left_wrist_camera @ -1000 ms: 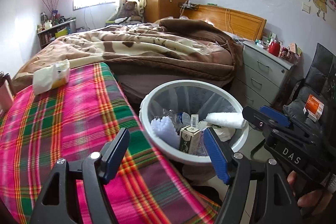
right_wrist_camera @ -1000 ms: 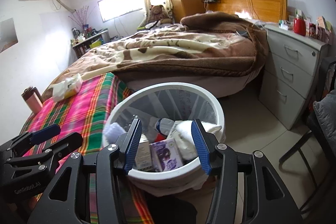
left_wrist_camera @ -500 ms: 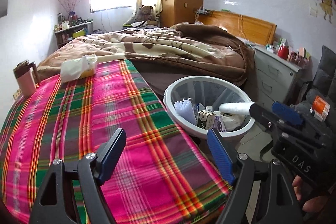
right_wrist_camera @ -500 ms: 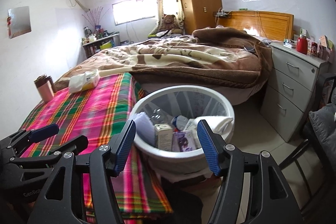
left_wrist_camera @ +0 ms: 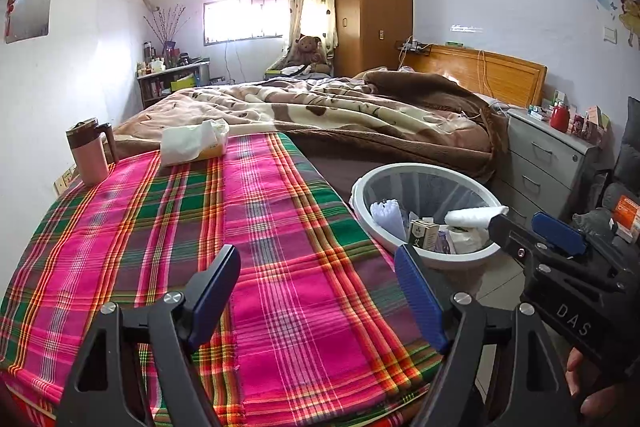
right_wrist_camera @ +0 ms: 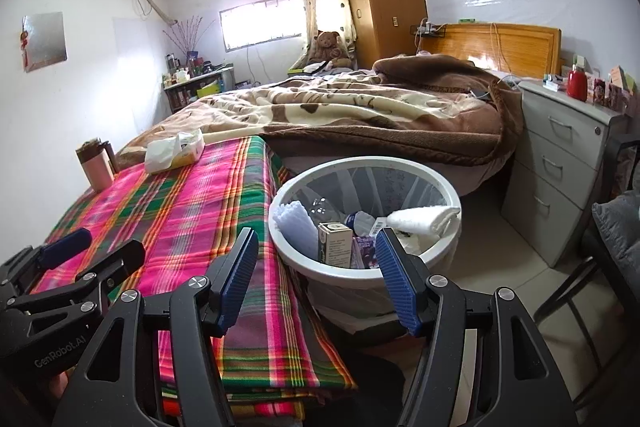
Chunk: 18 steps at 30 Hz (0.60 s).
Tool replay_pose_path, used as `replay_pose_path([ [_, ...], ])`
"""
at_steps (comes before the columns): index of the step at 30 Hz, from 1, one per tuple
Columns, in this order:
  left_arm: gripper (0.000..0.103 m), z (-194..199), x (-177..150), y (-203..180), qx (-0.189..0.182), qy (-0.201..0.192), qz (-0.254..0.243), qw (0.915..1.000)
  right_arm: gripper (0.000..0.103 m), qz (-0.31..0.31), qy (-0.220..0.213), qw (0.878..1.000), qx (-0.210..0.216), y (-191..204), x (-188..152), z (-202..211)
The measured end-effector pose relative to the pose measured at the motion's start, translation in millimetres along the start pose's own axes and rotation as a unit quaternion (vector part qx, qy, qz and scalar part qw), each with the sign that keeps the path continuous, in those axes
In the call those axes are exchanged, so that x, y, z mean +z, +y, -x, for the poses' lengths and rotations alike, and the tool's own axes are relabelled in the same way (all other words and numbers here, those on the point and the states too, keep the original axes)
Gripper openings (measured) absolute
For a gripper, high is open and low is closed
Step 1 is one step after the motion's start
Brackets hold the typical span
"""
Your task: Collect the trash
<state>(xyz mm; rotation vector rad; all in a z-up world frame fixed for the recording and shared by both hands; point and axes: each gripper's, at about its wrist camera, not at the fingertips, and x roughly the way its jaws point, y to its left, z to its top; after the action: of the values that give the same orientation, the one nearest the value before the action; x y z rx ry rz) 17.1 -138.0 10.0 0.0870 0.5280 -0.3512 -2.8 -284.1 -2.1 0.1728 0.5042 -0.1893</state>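
Now both black grippers with blue pads hang apart over the table edge: left gripper point(left_wrist_camera: 320, 291) spread and empty above the pink-and-green plaid tablecloth point(left_wrist_camera: 192, 227), right gripper point(right_wrist_camera: 316, 271) empty too, its jaws having just widened. Beside the table, the round white wastebasket point(right_wrist_camera: 416, 275) holds cartons, wrappers and a white roll.

Each gripper is black, with 2 angular fingers faced in ribbed blue pads and silver screws at the pivots. The left gripper point(left_wrist_camera: 316, 291) reads "GenRobot.AI" at 8 o'clock in the right wrist view; the right gripper point(right_wrist_camera: 314, 275) reads "DAS".
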Motion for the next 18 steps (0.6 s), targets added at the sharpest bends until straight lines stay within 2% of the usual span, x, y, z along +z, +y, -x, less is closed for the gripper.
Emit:
replay_pose_path([
  [18, 0.081, 6.8, -1.4, -2.9, -0.001, -0.005, -0.002, 1.0000, 0.063, -0.002, -0.012, 1.000, -0.006, 4.3, -1.9, 6.6],
])
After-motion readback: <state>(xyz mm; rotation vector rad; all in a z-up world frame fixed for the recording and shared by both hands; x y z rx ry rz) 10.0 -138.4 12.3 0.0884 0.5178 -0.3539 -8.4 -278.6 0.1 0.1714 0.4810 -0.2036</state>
